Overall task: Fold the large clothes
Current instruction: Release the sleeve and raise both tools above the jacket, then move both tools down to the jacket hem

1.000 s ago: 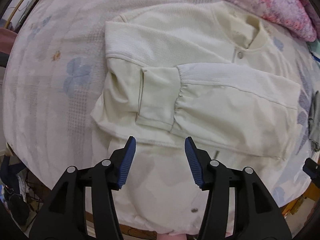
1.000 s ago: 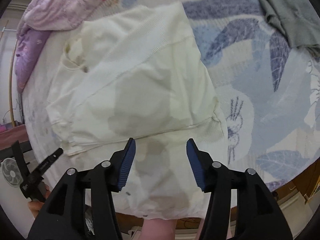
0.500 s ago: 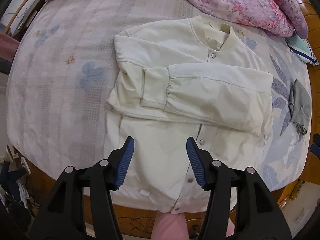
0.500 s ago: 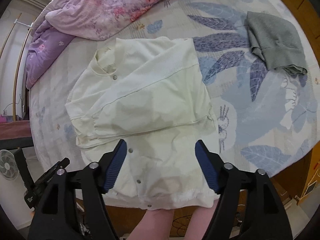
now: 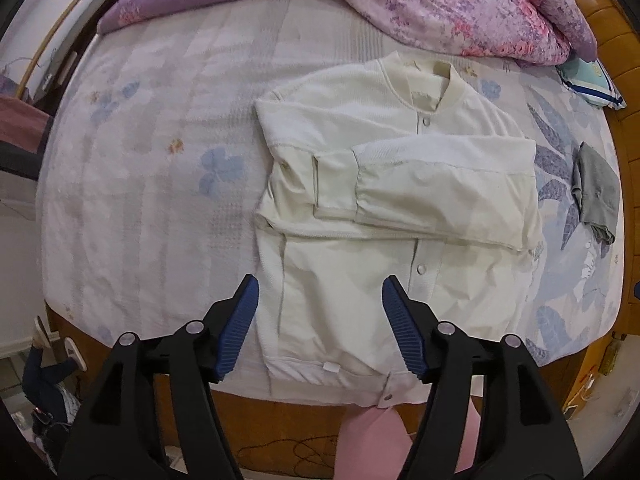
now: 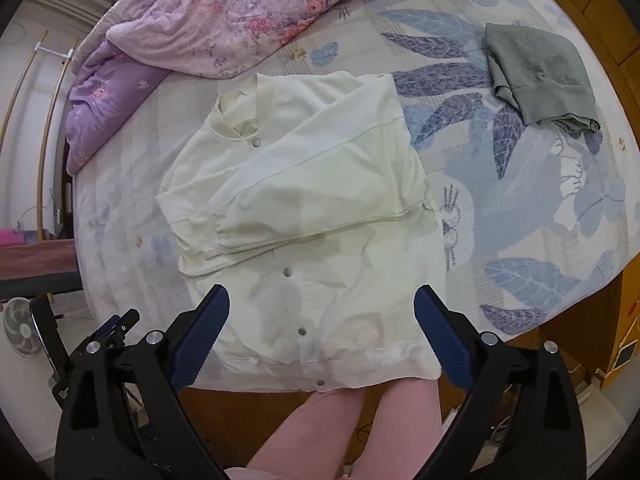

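A cream snap-front jacket (image 5: 400,184) (image 6: 312,200) lies flat on the bed, collar at the far side, hem at the near edge. Both sleeves are folded across its chest, one cuff over the other. My left gripper (image 5: 320,304) hangs high above the jacket's lower left part, its jaws opening with nothing between them. My right gripper (image 6: 320,316) hangs above the hem, its jaws opening wide, also empty. The left gripper's black frame (image 6: 100,344) shows at the lower left of the right wrist view.
A pink and purple quilt (image 5: 460,4) (image 6: 224,20) is heaped at the bed's far side. A folded grey garment (image 5: 596,188) (image 6: 540,80) lies to the right of the jacket. The wooden bed frame (image 5: 304,420) runs below the hem, with pink-clad legs (image 6: 340,432) against it.
Both grippers have risen well above the bed, so the whole jacket now shows. Both sets of jaws have spread wider, the right more so. The jacket has not moved.
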Action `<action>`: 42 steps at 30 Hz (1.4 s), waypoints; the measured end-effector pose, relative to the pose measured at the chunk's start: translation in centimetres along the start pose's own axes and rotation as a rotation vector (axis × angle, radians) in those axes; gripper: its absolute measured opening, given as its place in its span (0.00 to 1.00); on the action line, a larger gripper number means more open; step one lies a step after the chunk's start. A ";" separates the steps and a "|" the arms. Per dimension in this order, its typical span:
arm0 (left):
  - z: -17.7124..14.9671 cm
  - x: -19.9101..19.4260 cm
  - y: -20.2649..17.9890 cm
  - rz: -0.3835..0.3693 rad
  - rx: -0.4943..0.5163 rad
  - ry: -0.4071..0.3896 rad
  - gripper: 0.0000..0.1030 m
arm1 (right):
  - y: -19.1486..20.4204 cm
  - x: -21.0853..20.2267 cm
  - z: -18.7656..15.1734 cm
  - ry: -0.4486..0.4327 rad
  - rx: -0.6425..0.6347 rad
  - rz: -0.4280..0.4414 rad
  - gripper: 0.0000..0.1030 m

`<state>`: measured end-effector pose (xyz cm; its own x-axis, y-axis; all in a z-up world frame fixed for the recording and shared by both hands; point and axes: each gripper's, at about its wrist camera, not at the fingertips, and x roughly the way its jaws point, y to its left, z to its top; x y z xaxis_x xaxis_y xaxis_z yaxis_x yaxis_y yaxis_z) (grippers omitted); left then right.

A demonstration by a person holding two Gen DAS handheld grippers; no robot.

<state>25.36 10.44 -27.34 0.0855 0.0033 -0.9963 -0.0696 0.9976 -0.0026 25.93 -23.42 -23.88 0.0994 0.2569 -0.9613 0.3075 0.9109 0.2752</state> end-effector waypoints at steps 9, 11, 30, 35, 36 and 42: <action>3.4 -2.3 -0.8 0.053 0.003 -0.024 0.74 | 0.1 -0.3 3.5 -0.001 -0.024 0.036 0.90; 4.3 -2.3 -1.0 0.080 -0.016 -0.002 0.75 | -0.2 0.1 4.7 0.007 -0.014 0.042 0.90; 18.2 4.6 -2.2 0.176 -0.062 0.106 0.87 | -2.5 7.2 20.4 0.021 0.135 0.048 0.91; 21.7 9.2 -1.7 0.202 -0.029 0.157 0.87 | -2.7 10.6 24.4 0.050 0.116 -0.005 0.91; 22.3 10.3 -1.4 0.208 -0.027 0.167 0.87 | -2.8 11.5 25.1 0.057 0.100 -0.015 0.91; 24.5 17.5 1.1 0.236 -0.039 0.259 0.87 | -4.5 18.3 27.9 0.166 0.059 -0.110 0.91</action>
<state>51.10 13.32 -42.69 -0.1923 0.2109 -0.9584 -0.0958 0.9679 0.2323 52.81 -31.84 -42.44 -0.0936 0.2109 -0.9730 0.3637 0.9170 0.1637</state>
